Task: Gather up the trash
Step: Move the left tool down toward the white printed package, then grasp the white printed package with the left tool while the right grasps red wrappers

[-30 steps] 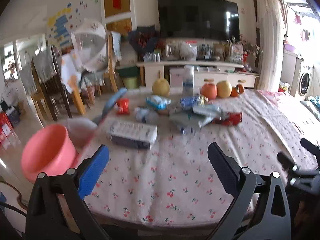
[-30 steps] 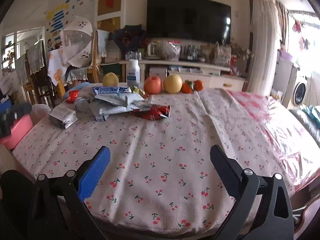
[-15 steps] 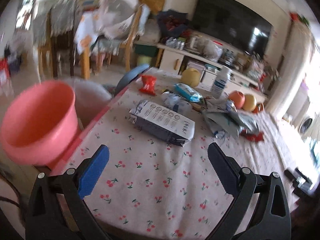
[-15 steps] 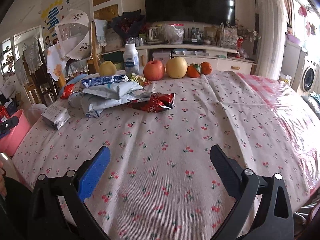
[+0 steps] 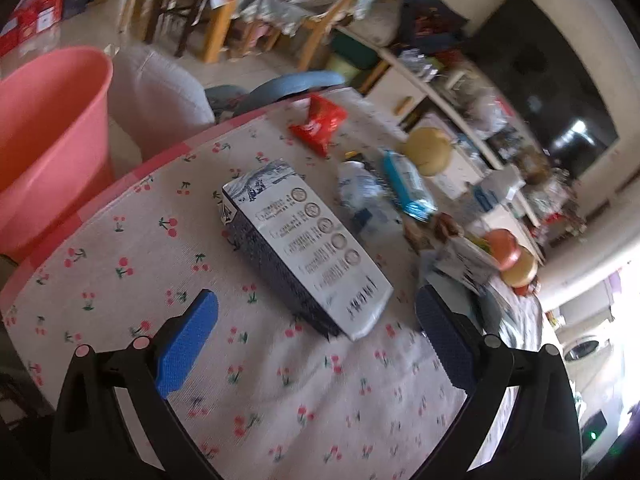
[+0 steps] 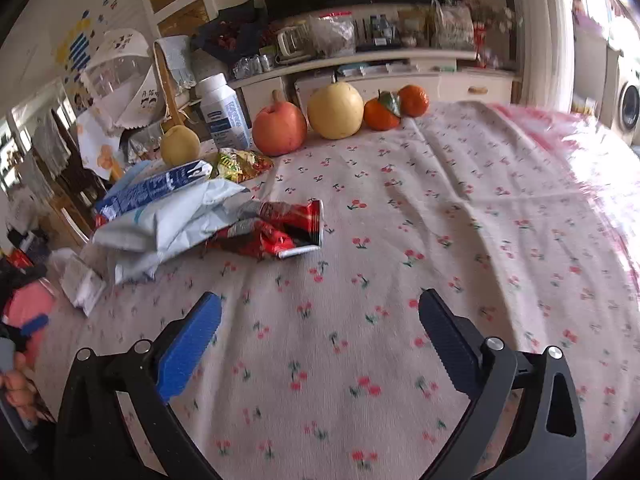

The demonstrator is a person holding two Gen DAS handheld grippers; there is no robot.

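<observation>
In the left wrist view a grey and dark blue carton lies flat on the cherry-print tablecloth. My left gripper hangs open just short of its near end. Beyond it lie a red snack wrapper, a crumpled clear bottle and a blue packet. A pink bucket stands off the table's left edge. My right gripper is open over bare cloth. Ahead of it lie a torn red wrapper, pale plastic bags and a yellow snack bag.
Fruit lines the table's far edge: an apple, a pear and two oranges, with a white pill bottle beside them. Wooden chairs and a TV cabinet stand behind. A hand shows at the lower left.
My left gripper has tilted down and closed in on the carton, which now lies between its fingertips' line. The right gripper has moved forward over the table toward the red wrapper.
</observation>
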